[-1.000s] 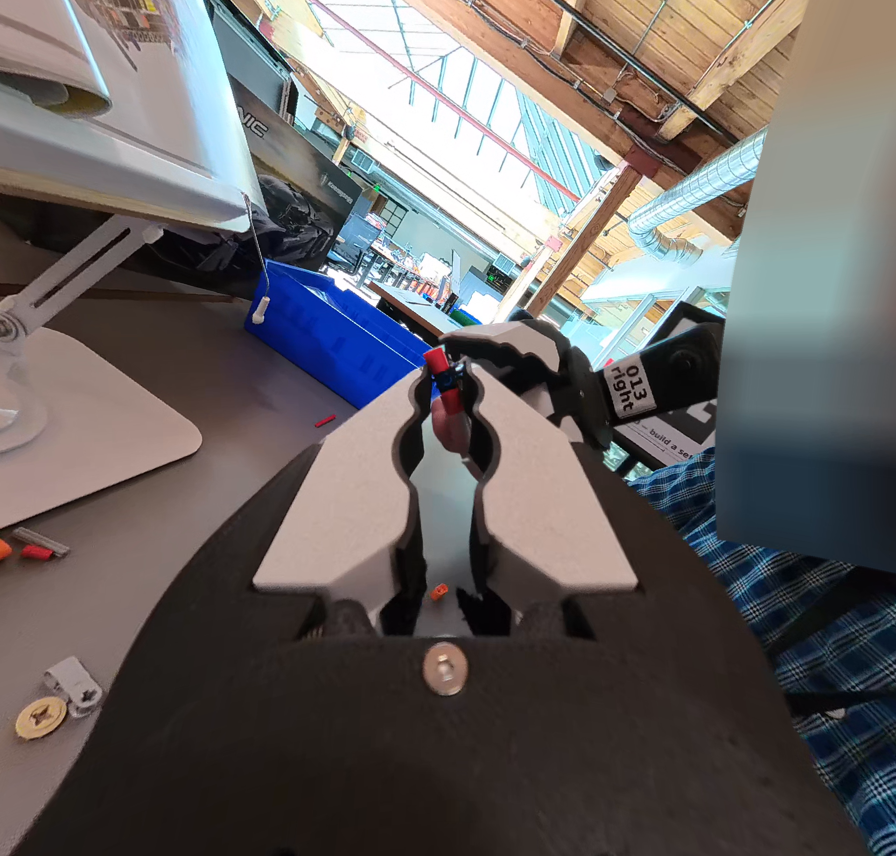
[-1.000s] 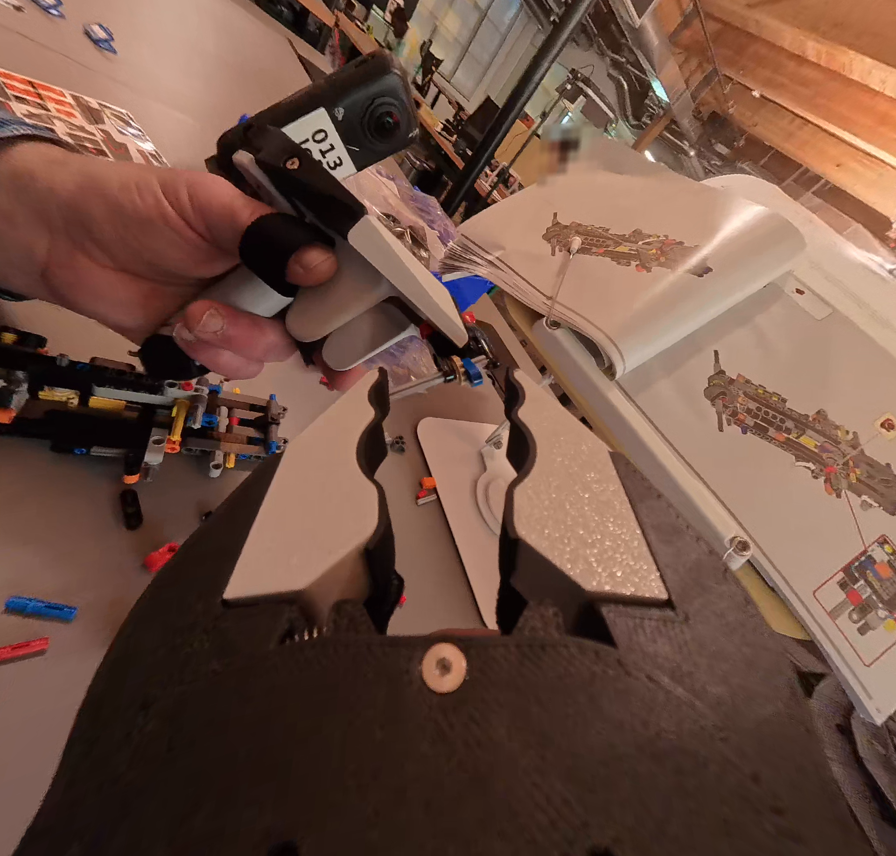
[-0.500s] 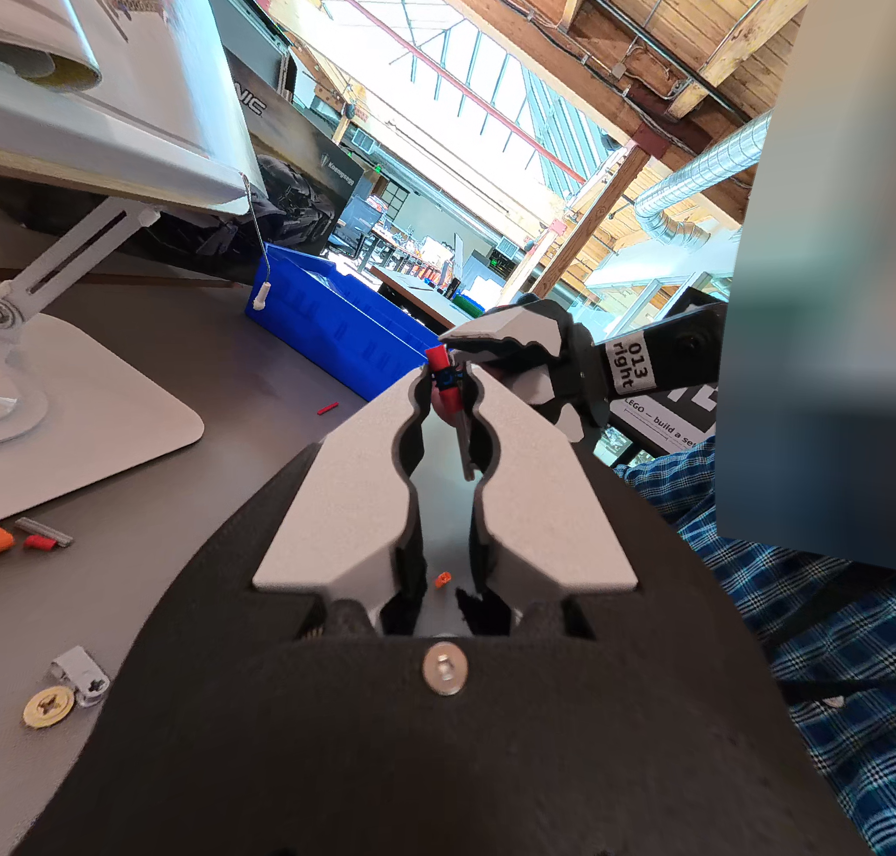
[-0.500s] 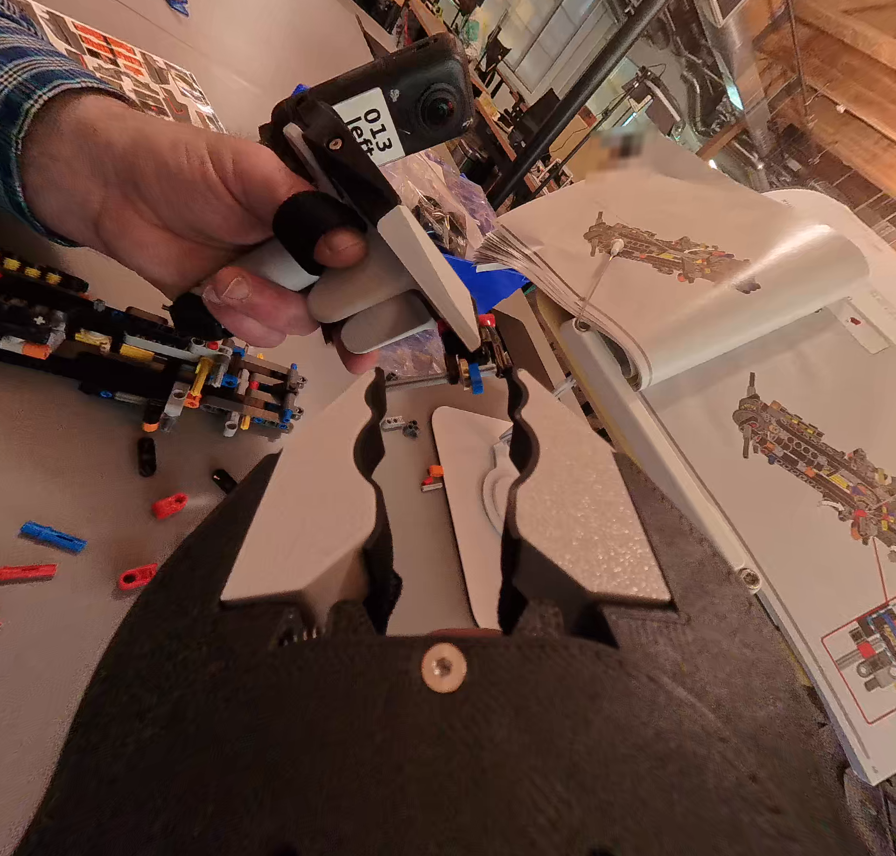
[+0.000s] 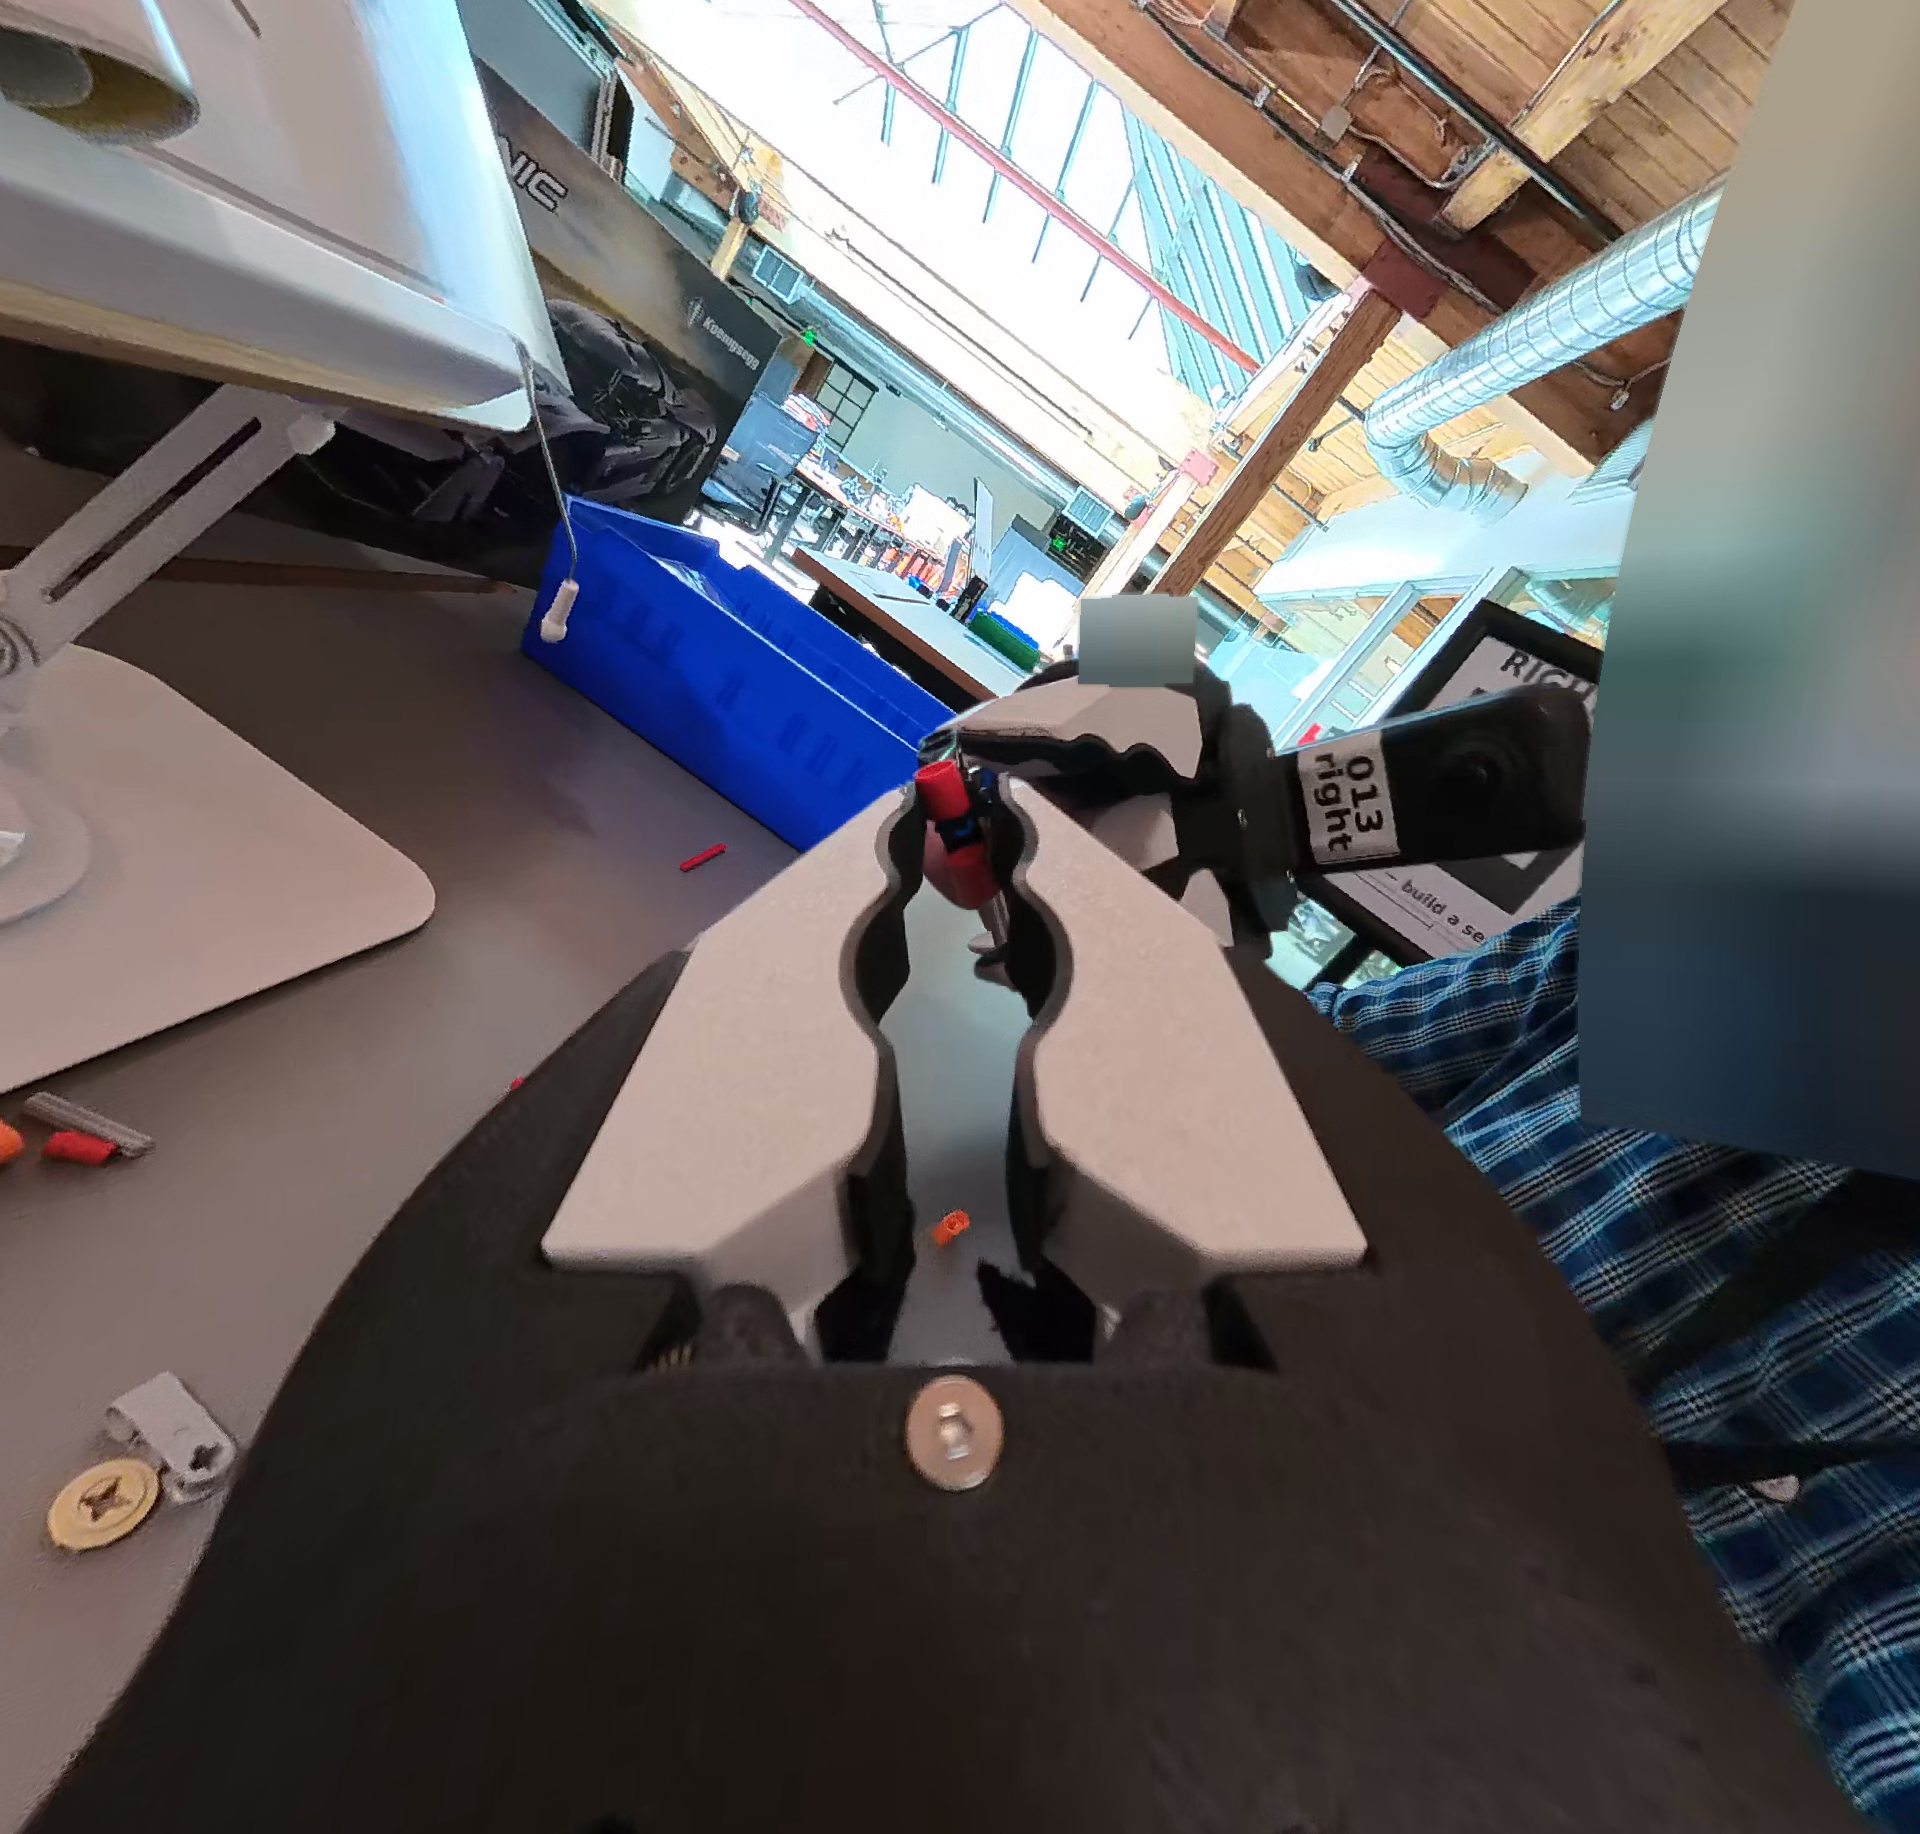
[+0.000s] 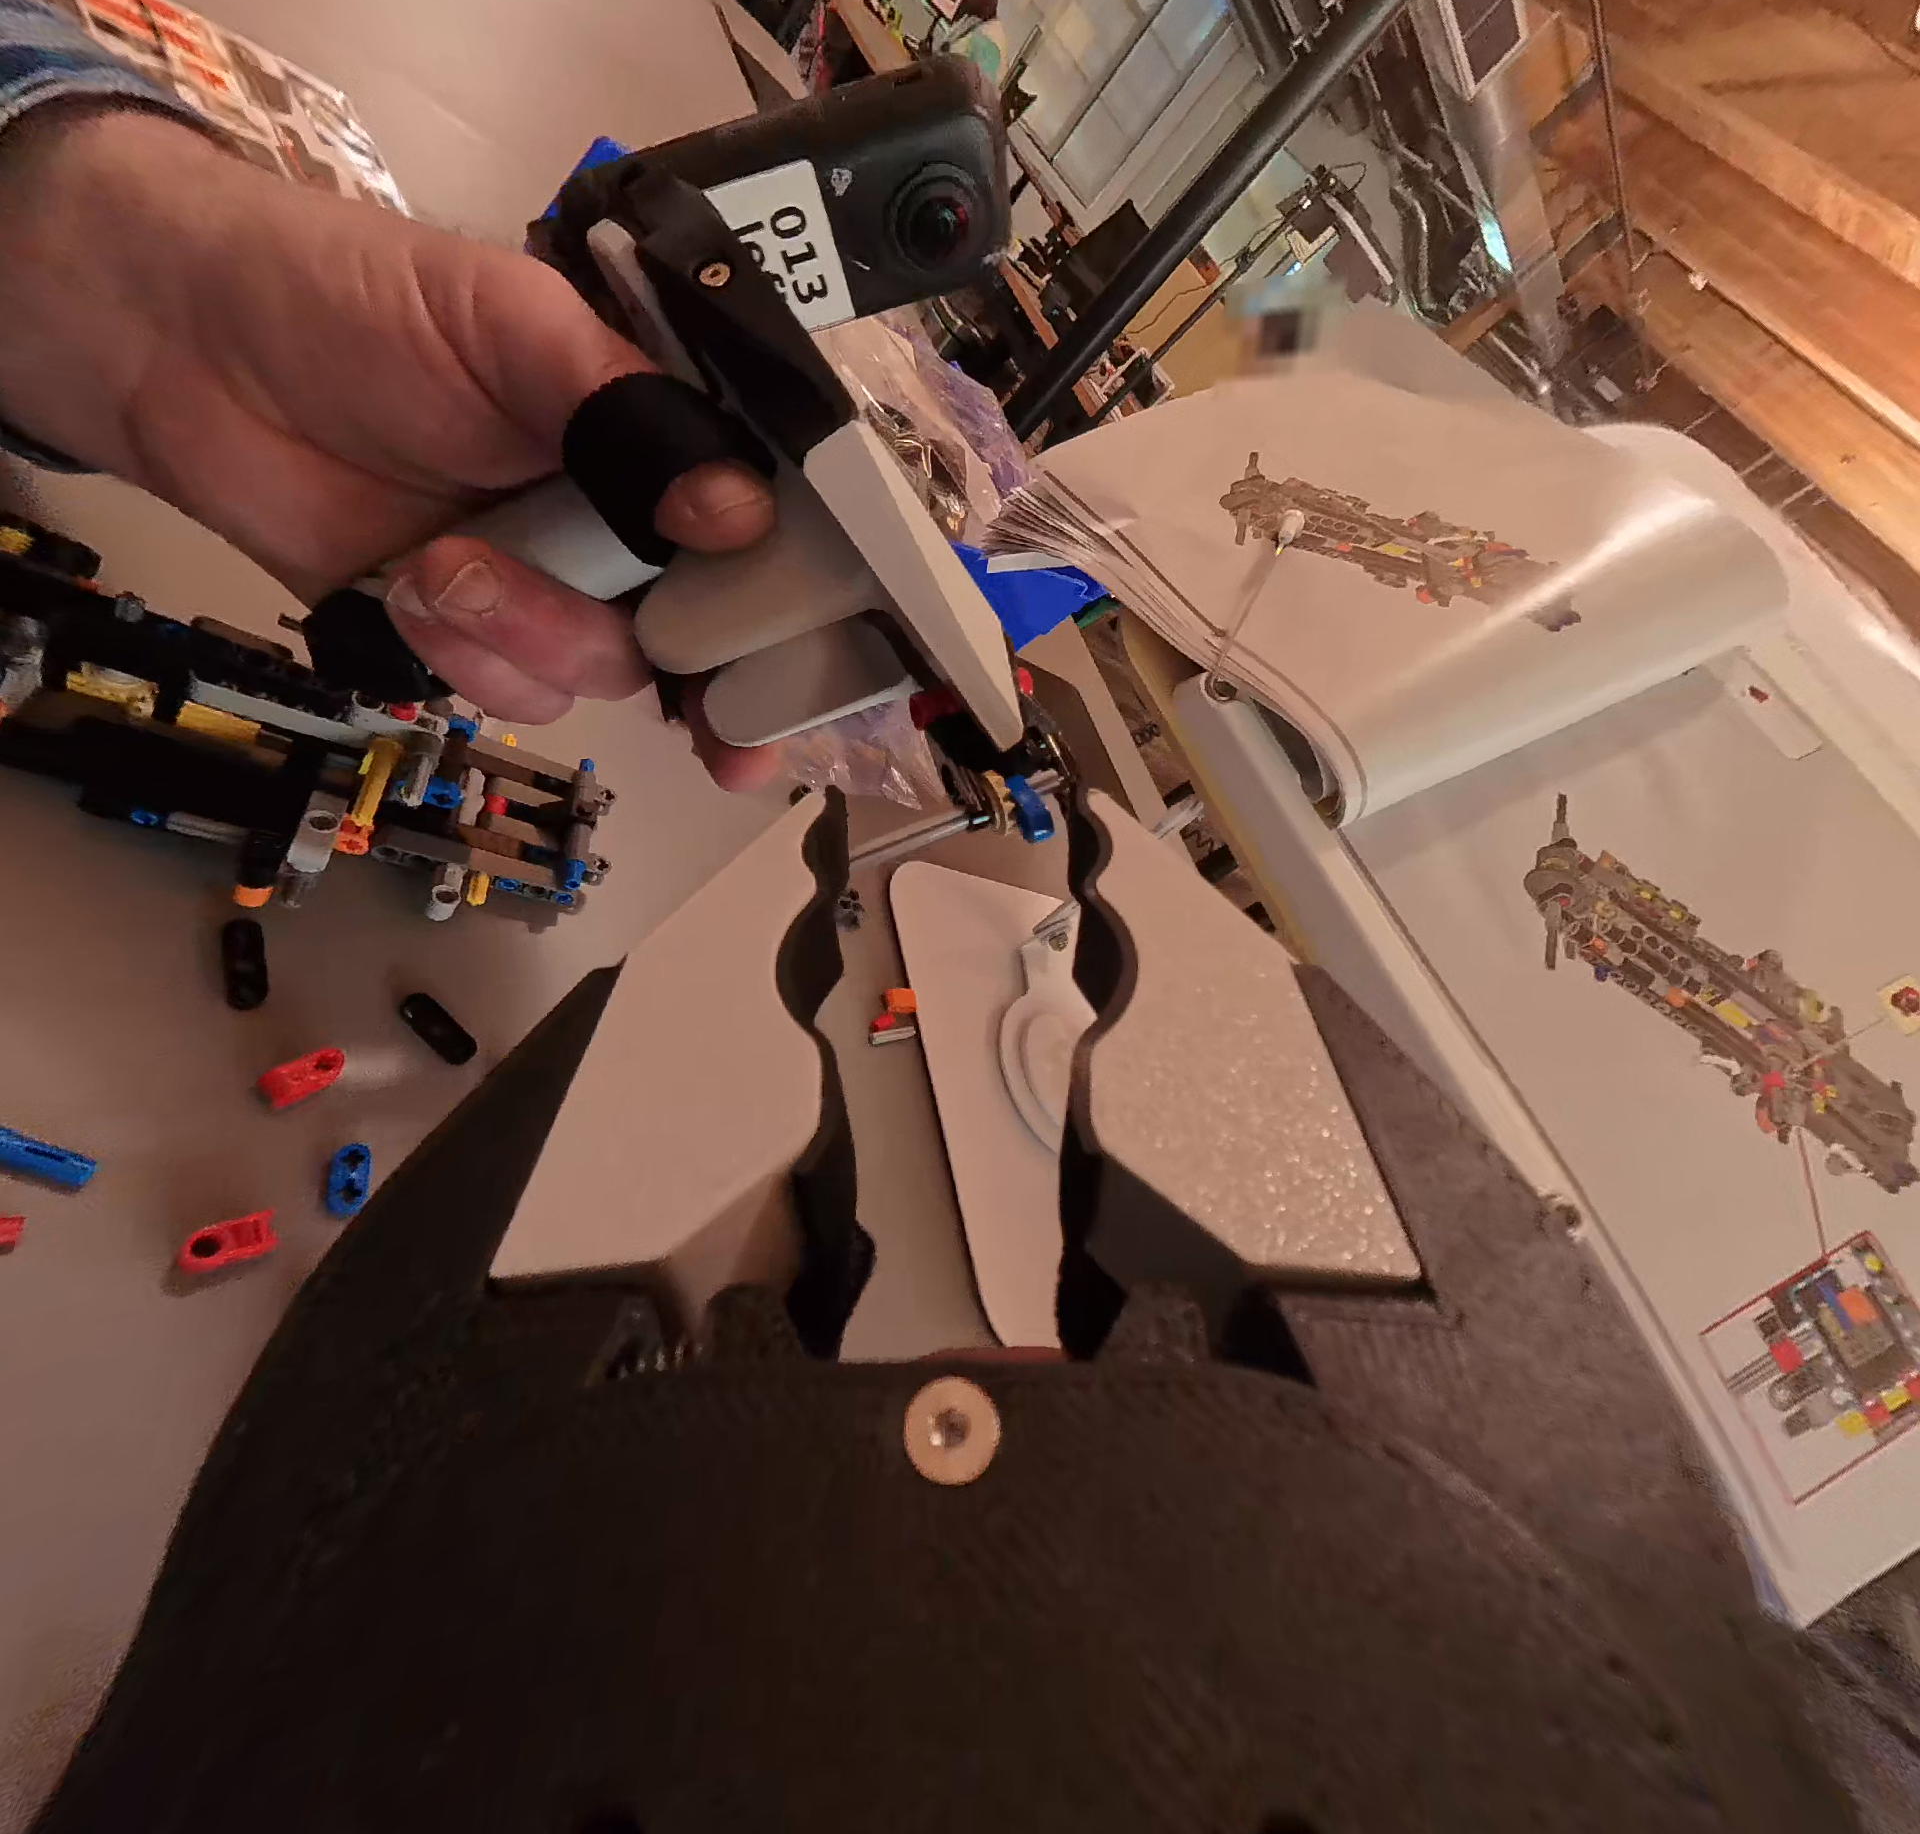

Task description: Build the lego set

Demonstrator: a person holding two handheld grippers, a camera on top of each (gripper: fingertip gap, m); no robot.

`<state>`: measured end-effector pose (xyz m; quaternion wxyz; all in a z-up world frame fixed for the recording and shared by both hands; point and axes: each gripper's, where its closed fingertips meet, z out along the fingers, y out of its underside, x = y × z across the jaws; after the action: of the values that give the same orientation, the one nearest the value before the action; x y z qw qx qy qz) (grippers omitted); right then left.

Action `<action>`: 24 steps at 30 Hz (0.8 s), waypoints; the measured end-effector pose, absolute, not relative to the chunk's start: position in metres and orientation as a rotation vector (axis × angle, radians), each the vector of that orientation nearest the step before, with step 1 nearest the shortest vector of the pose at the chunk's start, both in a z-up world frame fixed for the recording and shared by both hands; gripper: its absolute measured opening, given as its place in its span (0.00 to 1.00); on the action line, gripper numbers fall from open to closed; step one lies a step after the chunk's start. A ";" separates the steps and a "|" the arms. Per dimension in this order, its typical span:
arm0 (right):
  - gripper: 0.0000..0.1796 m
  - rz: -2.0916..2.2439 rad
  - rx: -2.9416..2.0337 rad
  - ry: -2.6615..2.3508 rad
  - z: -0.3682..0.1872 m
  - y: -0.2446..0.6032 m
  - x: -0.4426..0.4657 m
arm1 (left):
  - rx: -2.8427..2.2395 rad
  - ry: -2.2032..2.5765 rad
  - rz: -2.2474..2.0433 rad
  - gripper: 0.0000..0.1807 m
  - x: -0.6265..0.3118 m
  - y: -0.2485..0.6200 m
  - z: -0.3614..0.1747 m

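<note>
Gripping: the left tool (image 5: pixel 954 813) pinches a small lego sub-assembly (image 5: pixel 958 834) at its fingertips, jaws nearly closed on it; the piece shows red and blue parts on a thin metal-grey axle.
Left tool from the other side: in the right wrist view it (image 6: pixel 997 766) is held in a person's hand (image 6: pixel 312 413), with the same sub-assembly (image 6: pixel 1003 805) at its tip showing a tan gear-like disc and a blue piece on the axle.
Right tool: its tips (image 6: pixel 951 828) stand apart with a clear gap, just under the sub-assembly; whether they touch it cannot be told. In the left wrist view it (image 5: pixel 977 745) comes in from the right, tips right at the red part.
Main lego build: a long black and grey frame (image 6: pixel 270 745) with yellow, blue and red pins lies on the desk (image 6: pixel 125 1057) at left.
Loose pieces: red (image 6: pixel 299 1075), blue (image 6: pixel 348 1176) and black (image 6: pixel 438 1028) connectors are scattered near the build; a tan disc (image 5: pixel 102 1503) and a grey connector (image 5: pixel 171 1433) lie apart from them.
Instruction booklet: open on a white stand (image 6: pixel 1621 953), to the right.
Blue bin: stands (image 5: pixel 727 672) on the desk beyond the tools.
</note>
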<state>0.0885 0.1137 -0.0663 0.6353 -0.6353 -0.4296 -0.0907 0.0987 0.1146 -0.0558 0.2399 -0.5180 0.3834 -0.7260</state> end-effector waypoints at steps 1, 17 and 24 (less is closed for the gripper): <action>0.21 -0.174 -1.473 -0.958 -0.067 0.114 0.089 | -1.403 1.047 -1.979 0.06 0.099 0.115 -0.054; 0.01 0.275 -1.651 -0.676 -0.052 0.116 0.094 | -1.229 1.087 -1.869 0.06 0.093 0.115 -0.034; 0.05 0.316 -1.699 -0.671 -0.051 0.114 0.081 | -1.165 1.090 -1.874 0.05 0.084 0.110 -0.020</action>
<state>0.0807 0.1141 -0.0512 0.6003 -0.7329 -0.2896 0.1365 0.0838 0.1098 -0.0203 0.3337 -0.4462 0.4175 -0.7178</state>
